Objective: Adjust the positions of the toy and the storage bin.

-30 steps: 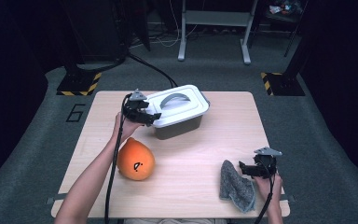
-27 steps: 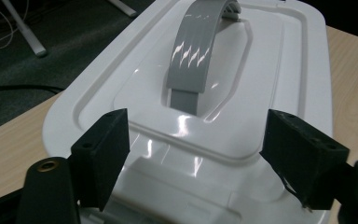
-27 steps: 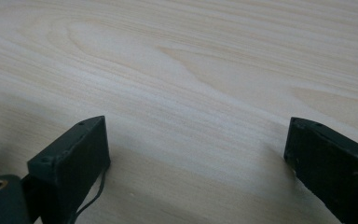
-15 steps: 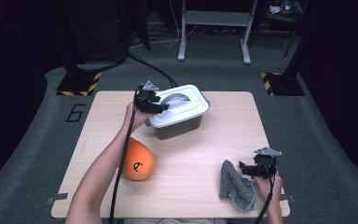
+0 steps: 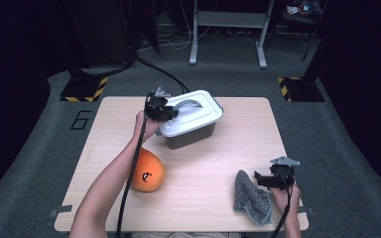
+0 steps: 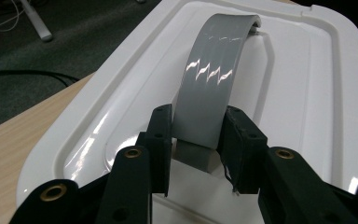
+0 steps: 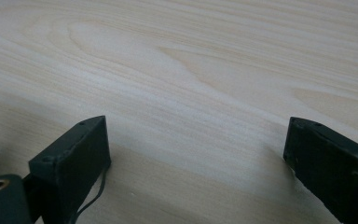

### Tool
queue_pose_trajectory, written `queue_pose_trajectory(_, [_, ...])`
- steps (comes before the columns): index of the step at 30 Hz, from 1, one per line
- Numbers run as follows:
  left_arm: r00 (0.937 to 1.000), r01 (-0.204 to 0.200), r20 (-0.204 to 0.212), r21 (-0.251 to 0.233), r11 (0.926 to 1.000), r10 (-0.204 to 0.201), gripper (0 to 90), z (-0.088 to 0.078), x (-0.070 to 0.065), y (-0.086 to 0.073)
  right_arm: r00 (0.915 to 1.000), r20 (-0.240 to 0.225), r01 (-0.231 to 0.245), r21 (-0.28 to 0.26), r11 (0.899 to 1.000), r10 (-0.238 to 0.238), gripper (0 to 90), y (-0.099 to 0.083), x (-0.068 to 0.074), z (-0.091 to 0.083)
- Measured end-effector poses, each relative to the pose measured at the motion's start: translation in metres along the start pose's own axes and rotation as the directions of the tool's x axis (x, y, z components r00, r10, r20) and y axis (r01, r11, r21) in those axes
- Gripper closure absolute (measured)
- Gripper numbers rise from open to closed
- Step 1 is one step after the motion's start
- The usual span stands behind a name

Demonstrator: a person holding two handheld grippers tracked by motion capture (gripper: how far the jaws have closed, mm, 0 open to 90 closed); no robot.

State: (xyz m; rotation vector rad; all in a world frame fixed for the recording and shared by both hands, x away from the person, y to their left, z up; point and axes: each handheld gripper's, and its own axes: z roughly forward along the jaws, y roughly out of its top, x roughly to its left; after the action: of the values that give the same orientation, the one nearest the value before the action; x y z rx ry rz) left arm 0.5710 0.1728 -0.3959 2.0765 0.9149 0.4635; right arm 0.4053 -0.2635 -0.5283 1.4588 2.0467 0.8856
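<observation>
A light wooden desk (image 5: 203, 163) stands on grey carpet (image 5: 337, 148) in a dim room whose edges fall into darkness. A number six (image 5: 81, 120) is marked on the floor left of it. Yellow-and-black striped plates (image 5: 83, 90) lie far left and far right (image 5: 293, 84). A grey metal frame (image 5: 228, 29) stands beyond, with cables (image 5: 166, 74) across the floor.
</observation>
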Motion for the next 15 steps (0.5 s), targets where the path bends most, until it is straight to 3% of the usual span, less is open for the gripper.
queue_pose_trajectory(15, [0.9986,0.038,-0.036,0.016,0.9991,-0.038,65.4,-0.005,-0.022,-0.001,1.0000,0.000,0.001,-0.001,1.000,-0.001,6.1,0.000,0.000,0.000])
